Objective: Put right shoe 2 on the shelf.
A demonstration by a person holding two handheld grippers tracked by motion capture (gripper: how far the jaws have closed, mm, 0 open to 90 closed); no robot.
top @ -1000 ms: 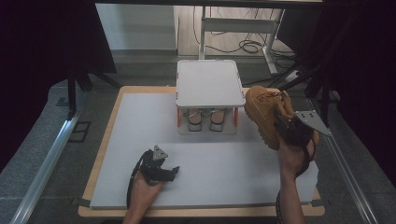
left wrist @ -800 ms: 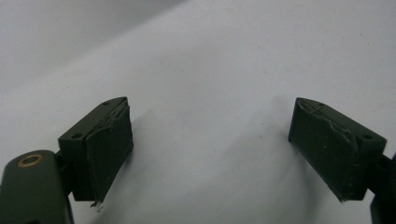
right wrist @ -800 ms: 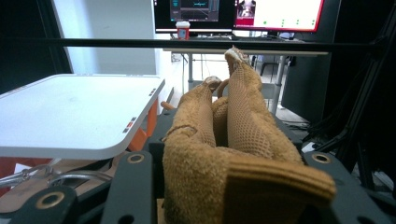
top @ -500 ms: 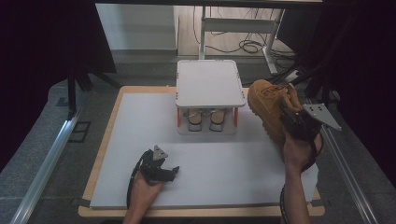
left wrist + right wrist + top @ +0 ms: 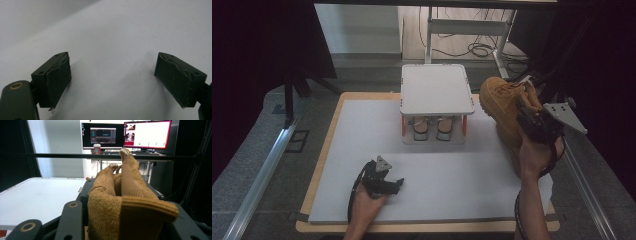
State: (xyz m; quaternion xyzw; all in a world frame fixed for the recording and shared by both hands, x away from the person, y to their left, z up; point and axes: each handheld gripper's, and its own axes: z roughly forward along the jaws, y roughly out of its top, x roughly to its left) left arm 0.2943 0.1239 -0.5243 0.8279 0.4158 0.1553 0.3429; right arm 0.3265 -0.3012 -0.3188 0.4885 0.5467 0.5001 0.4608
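- Boot (image 5: 504, 107), tan suede, high view: carried at 3 o'clock of the surface (image 5: 362, 150), clear of the white mat, higher and tipped more toe-up than a second ago, when it sat lower beside the white rack (image 5: 437, 90).
- Right hand-held gripper (image 5: 532, 120), same view: clamped on the boot's collar, raised along with it; reads as a lift under way, probably toward the rack's top at 12 o'clock.
- Left hand-held gripper (image 5: 387, 184), same view: parked at 7 o'clock on the mat, unmoved.
- Left gripper view: jaws spread wide over bare mat, nothing between the pads (image 5: 58, 80).
- Right gripper view: boot collar and mesh tongue (image 5: 130, 182) squeezed between the jaws, rack top (image 5: 40, 197) at 9 o'clock, about level; more height likely needed before setting down.
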